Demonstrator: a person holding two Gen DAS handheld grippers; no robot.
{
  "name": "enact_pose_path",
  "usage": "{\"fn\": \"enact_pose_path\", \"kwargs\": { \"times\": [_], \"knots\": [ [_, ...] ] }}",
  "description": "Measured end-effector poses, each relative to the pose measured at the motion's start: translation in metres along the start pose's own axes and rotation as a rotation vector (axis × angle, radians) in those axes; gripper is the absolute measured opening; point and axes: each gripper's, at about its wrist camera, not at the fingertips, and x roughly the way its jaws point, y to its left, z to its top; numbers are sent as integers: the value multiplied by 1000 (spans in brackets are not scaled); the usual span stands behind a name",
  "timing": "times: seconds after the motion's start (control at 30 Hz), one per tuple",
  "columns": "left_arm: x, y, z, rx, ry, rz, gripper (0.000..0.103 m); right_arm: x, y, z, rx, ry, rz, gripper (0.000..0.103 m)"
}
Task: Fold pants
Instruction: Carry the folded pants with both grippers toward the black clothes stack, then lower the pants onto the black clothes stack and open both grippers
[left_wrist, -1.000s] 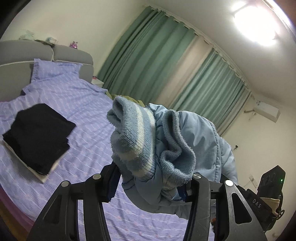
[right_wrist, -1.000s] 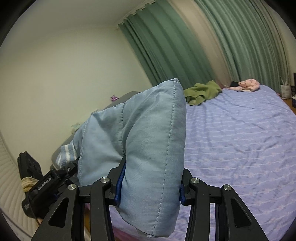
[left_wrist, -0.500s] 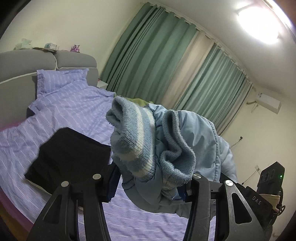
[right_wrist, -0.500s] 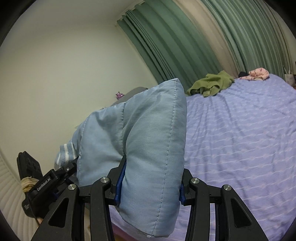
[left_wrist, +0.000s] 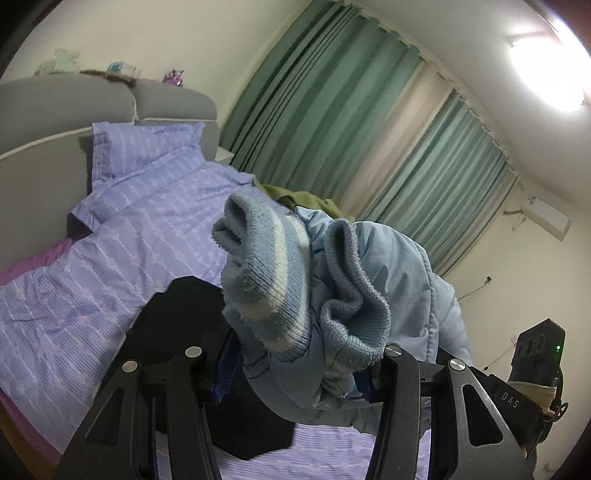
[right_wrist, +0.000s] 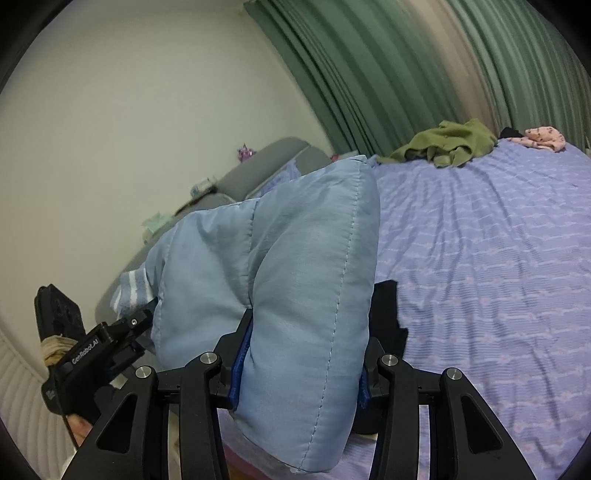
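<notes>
Light-blue padded pants (left_wrist: 388, 266) hung above the purple bed (right_wrist: 480, 258), the left gripper (left_wrist: 295, 373) clamped on their ribbed cuffs and the right gripper (right_wrist: 299, 369) pinching a folded end.

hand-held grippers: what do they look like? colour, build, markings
Both are matte black. The left hand-held gripper and right hand-held gripper each have two skeletal fingers with triangular cutouts, silver screw heads and blue pads. Seen from the other camera, the left body reads "GenRobot.AI" in white; the right reads "DAS" and shows a green LED. No cables or sleeves visible.
</notes>
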Motion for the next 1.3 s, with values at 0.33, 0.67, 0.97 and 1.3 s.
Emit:
{"fn": "enact_pose_path", "kwargs": {
  "times": [0.33, 0.67, 0.97, 1.3],
  "knots": [
    [71, 68, 5, -36, 116, 39, 51, 87, 0, -4, 13, 123, -48, 45],
    [126, 104, -5, -31, 217, 98, 51, 152, -29, -18, 51, 219, -73, 45],
    [167, 122, -18, 2, 297, 151, 52, 188, -51, -33, 83, 289, -97, 46],
    [167, 136, -20, 63, 323, 238, 76, 192, -52, -39, -1, 307, -197, 74]
  ]
}}
